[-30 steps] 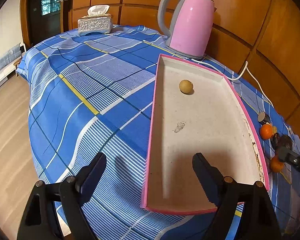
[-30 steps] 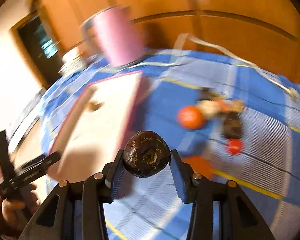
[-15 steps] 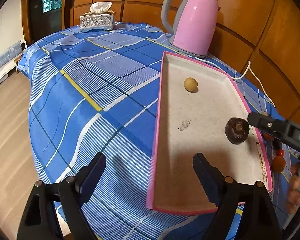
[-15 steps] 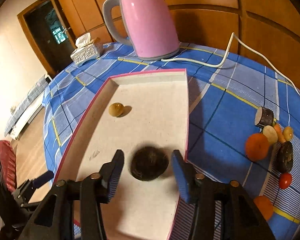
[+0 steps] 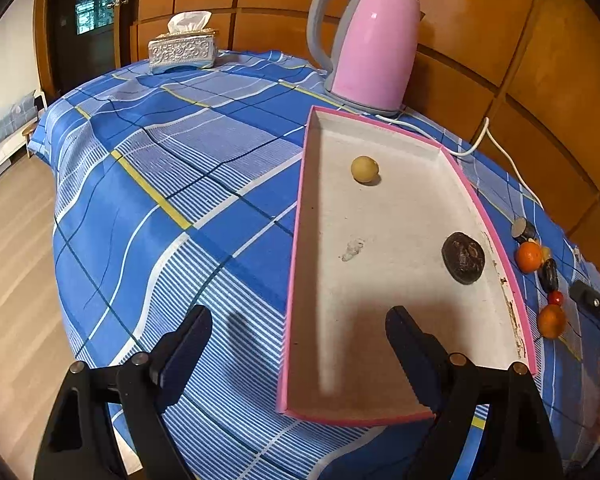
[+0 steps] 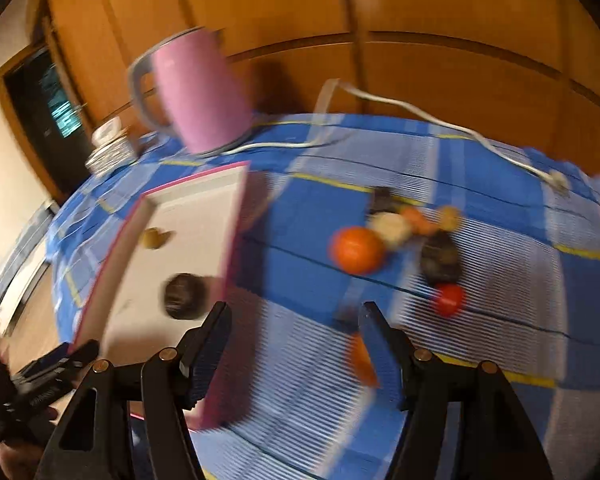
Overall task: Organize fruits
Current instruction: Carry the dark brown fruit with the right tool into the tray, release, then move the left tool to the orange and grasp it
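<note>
A pink-rimmed white tray [image 5: 300, 240] lies on the blue checked cloth. In it are a dark brown round fruit [image 5: 463, 258] near the right rim and a small yellow fruit [image 5: 364, 168] farther back. My left gripper [image 5: 300, 320] stands open over the tray's near left rim, holding nothing. My right gripper [image 6: 295, 312] hangs above the cloth just right of the tray; its jaws are opening and nothing is between them. The dark fruit [image 6: 185, 296] lies free to its left. Ahead of it lie an orange [image 6: 356, 249], a red fruit [image 6: 449, 299] and a dark fruit [image 6: 440, 258].
A pink kettle [image 5: 370, 40] stands behind the tray, with its white cord [image 5: 500, 152] trailing along the right. A tissue box [image 5: 182, 50] sits at the far left. The cloth drops off to wooden floor on the left. Another orange [image 6: 360, 356] lies by my right finger.
My right gripper carried the dark fruit over the tray, let it go there, and pulled back right over the cloth. The left gripper has stayed still.
</note>
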Tool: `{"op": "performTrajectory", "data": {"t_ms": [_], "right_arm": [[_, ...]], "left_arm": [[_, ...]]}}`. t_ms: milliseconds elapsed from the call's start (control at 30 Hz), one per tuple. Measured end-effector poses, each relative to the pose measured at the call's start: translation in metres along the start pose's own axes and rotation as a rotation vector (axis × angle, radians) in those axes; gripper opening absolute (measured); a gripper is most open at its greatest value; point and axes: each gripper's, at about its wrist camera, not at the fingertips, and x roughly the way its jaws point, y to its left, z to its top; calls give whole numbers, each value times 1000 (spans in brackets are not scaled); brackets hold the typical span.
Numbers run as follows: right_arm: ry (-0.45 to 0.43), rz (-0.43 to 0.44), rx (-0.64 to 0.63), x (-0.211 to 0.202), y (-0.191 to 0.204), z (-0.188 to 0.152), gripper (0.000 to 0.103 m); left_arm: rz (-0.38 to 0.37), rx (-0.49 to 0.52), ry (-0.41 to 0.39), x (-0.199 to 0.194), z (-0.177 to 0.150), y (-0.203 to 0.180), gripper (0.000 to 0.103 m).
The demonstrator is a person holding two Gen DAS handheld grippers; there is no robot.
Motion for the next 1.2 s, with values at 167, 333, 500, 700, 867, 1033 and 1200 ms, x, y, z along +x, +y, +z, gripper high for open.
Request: {"op": "performTrajectory", "data": {"t_ms": [167, 333, 500, 700, 867, 1033, 1200], "right_arm": [[-36, -149, 133, -21, -56, -13, 67], [-50, -319, 241, -35, -106, -30, 67], [-47, -510, 370, -43, -158, -51, 67], [-35, -631, 468, -41, -195, -75, 67], [-80, -655, 434, -39, -190, -82, 72], [-88, -647, 433, -37, -188, -82, 75], [-94, -647, 432, -36, -184, -83, 76]], "left_arm": [[-9, 8, -1, -1, 0, -2, 89], [-14, 26, -5, -3, -1, -6, 89], [-14, 41, -2, -3, -2, -9, 89], [-79, 128, -40, -14, 4, -28, 89], [-241, 256, -55, -30, 14, -70, 89], [-403, 383, 3, -31, 16, -126, 88], [-524, 501, 110, -19, 6, -185, 87]]}}
